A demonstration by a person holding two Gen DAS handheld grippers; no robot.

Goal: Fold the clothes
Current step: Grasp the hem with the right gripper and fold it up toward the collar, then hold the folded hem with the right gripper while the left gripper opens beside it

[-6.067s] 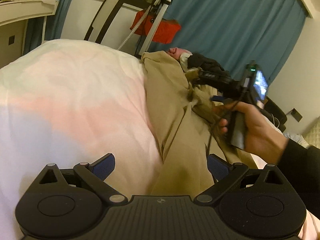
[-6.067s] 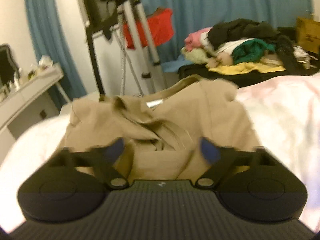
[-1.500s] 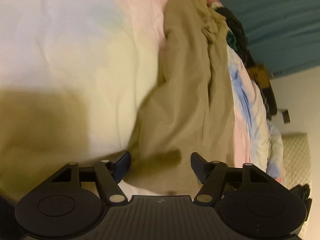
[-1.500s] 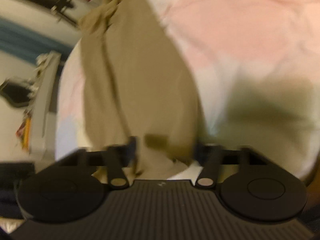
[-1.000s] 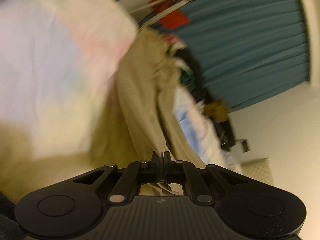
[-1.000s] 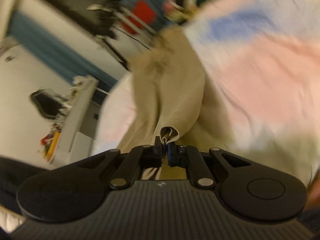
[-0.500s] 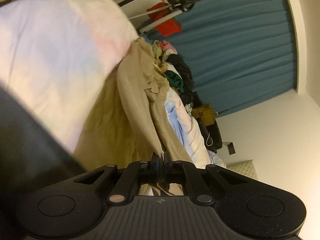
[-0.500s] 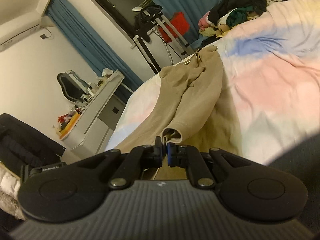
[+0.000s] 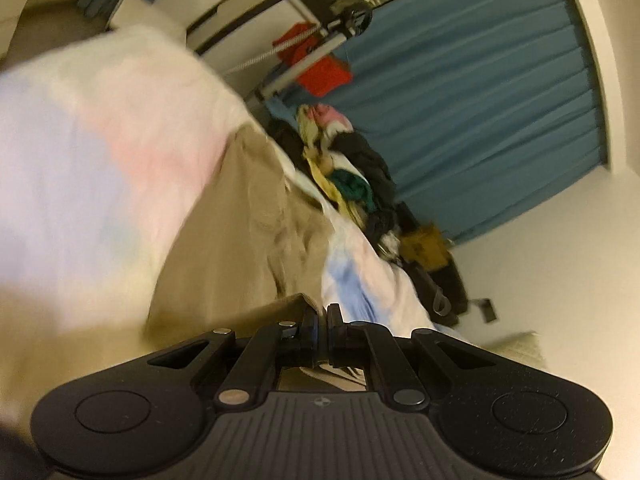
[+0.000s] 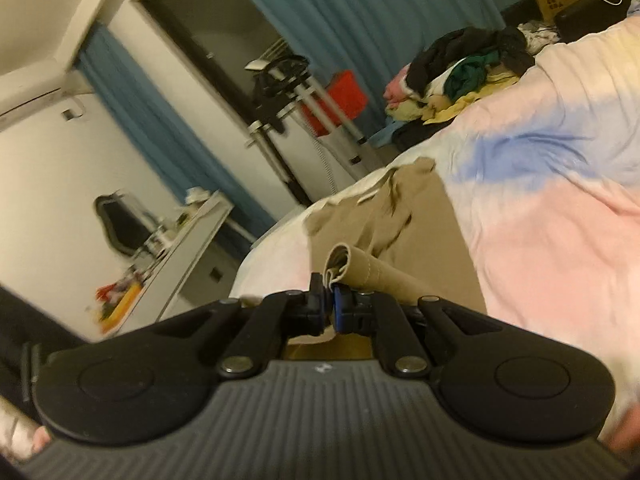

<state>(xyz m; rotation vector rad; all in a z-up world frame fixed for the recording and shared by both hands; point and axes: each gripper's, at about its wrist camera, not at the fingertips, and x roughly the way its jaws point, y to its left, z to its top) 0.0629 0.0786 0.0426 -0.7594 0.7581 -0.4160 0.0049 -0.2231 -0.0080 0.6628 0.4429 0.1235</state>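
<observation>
Both grippers (image 9: 322, 314) (image 10: 329, 298) clamped on trousers (image 10: 416, 220)

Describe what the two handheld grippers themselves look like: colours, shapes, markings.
Both are matte black. The left gripper has a wide ribbed body with a small round emblem, two large round discs at its sides, and angled linkage bars with silver pivot pins that run to narrow fingers. The right gripper is built the same, and a blue pad shows on one of its fingers. No cables or sleeves can be made out.
</observation>
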